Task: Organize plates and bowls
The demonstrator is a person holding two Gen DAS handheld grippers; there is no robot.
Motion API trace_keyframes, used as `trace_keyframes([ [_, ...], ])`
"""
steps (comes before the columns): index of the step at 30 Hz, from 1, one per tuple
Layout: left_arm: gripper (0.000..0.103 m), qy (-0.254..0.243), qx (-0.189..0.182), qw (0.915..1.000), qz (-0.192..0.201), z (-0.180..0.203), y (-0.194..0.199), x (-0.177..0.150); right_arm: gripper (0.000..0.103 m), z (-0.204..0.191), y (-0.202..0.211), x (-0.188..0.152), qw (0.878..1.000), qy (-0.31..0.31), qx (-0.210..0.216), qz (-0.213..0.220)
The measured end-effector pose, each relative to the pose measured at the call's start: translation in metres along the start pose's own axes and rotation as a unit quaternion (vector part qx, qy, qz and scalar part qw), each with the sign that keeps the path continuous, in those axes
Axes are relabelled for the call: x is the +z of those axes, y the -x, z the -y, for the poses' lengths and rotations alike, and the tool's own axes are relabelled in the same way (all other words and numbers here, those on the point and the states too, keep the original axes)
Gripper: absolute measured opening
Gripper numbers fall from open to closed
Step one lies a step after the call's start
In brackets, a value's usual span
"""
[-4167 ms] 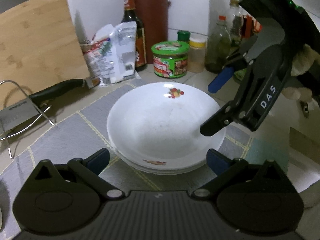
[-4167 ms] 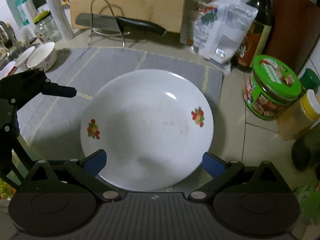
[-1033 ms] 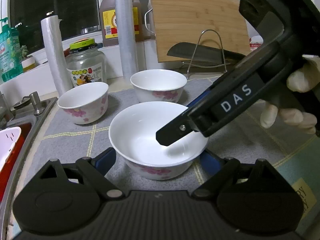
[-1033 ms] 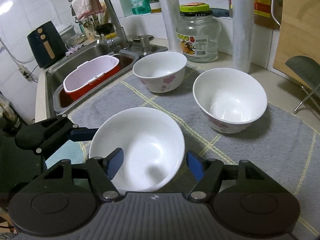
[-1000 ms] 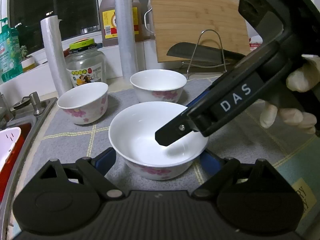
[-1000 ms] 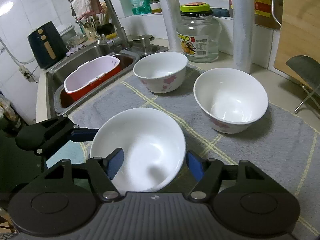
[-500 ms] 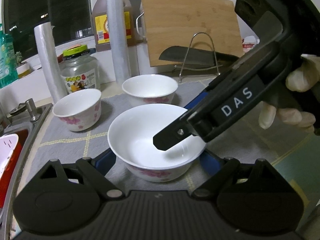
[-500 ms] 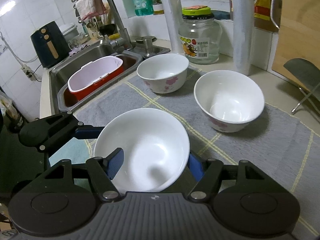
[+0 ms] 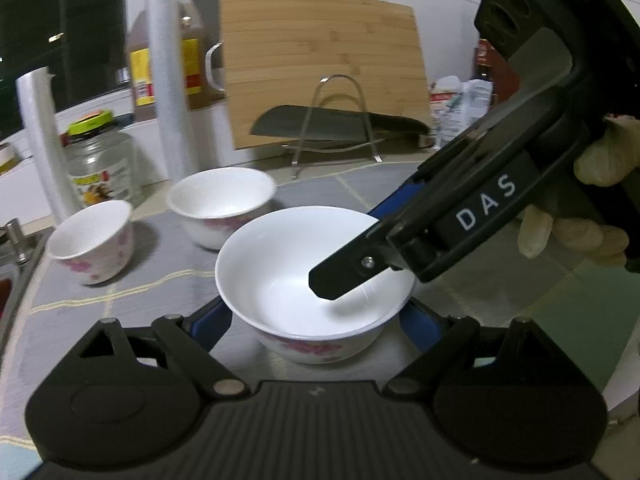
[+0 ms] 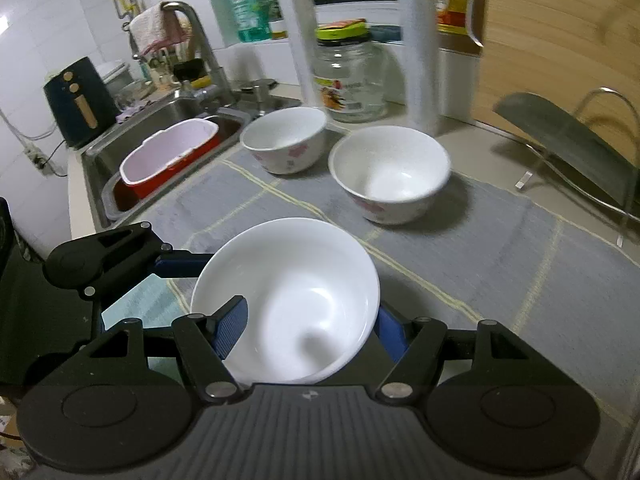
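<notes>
A white bowl with pink flowers [image 9: 316, 276] is held above the grey mat [image 9: 120, 304]. My left gripper [image 9: 316, 320] has its jaws closed against the bowl's two sides. My right gripper [image 10: 310, 332] grips the bowl's [image 10: 288, 300] rim, one pad inside and one outside; it shows in the left wrist view [image 9: 360, 268] reaching over the bowl. Two more flowered bowls stand on the mat behind: a middle one [image 9: 222, 206] [image 10: 390, 172] and a left one [image 9: 90, 240] [image 10: 284, 138].
A sink [image 10: 168, 120] with a red and white tub [image 10: 168, 160] lies left of the mat. A glass jar [image 10: 350, 76], plastic rolls [image 9: 172, 92], an oil jug [image 9: 138, 56], a cutting board [image 9: 324, 68] and a cleaver on a wire rack [image 9: 332, 124] line the back.
Both grippers have lifted the near bowl off the mat and shifted right. The right gripper has closed in on the rim. The view is blurred by motion.
</notes>
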State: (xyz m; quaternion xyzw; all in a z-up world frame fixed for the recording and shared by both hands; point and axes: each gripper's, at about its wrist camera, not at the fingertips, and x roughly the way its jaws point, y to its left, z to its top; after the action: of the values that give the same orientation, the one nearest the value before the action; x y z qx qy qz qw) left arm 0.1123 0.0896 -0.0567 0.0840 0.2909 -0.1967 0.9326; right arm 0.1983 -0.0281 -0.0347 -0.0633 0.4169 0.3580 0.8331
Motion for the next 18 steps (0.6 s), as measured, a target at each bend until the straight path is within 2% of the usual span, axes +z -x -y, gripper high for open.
trace_keyframes([
  [9, 0.090, -0.011, -0.038, 0.9992, 0.003, 0.027, -0.012, 0.007, 0.074, 0.018, 0.026, -0.023, 0.999, -0.025, -0.031, -0.001],
  [18, 0.090, -0.007, -0.056, 0.9984, 0.000, 0.041, -0.020, 0.007, 0.074, 0.030, 0.035, -0.037, 0.998, -0.037, -0.043, -0.005],
])
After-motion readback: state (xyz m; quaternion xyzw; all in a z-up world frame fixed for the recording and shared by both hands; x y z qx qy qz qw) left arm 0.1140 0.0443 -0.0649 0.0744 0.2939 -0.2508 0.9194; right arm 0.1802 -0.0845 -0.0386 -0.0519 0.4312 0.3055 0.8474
